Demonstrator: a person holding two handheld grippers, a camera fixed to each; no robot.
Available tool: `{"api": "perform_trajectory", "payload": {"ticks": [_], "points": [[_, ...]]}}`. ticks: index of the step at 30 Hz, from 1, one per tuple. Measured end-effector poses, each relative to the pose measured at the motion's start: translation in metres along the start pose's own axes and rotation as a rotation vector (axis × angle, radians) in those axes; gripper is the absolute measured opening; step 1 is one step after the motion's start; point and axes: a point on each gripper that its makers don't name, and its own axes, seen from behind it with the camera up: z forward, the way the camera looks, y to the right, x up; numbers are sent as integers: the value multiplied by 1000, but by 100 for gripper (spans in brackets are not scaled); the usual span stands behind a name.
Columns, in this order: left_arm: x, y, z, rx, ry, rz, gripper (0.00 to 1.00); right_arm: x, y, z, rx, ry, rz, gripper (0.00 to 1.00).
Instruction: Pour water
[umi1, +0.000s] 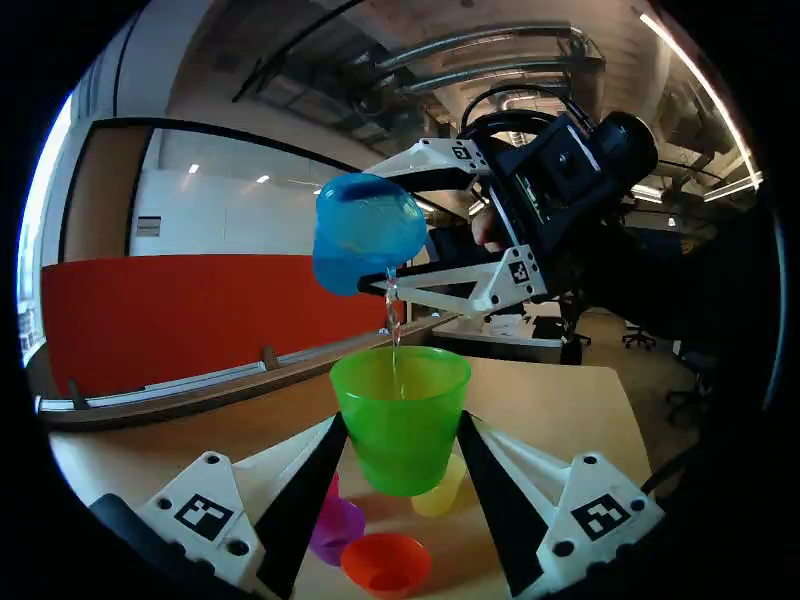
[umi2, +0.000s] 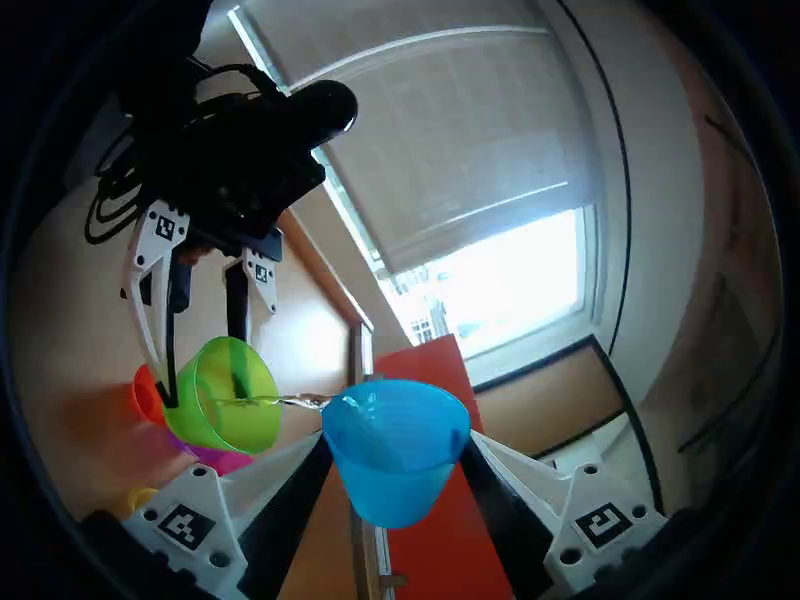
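The left gripper (umi1: 400, 418) has white angular fingers (umi1: 545, 470) with black inner pads and square black-and-white markers (umi1: 203, 515) (one per finger). The right gripper (umi1: 362, 232) looks alike, carrying a black camera housing (umi1: 570, 165) and looping black cables (umi1: 500, 118).

We are seeing a red wall panel (umi1: 200, 310) stretching left of the left gripper (umi1: 401, 418), ceiling pipes (umi1: 480, 42) running above, office chairs (umi1: 640, 338) beyond right.

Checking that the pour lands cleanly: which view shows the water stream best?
The left gripper view: the water stream falls plainly from the tipped blue cup down into the green cup, seen from the side. The right gripper view shows it as a thin, faint thread between the two cups' rims.
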Motion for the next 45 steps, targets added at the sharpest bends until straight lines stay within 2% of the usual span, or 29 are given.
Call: {"api": "perform_trajectory", "payload": {"ticks": [45], "points": [[-2, 3, 2, -5, -4, 13, 79, 0, 11, -1, -28, -1, -94, 89]]}}
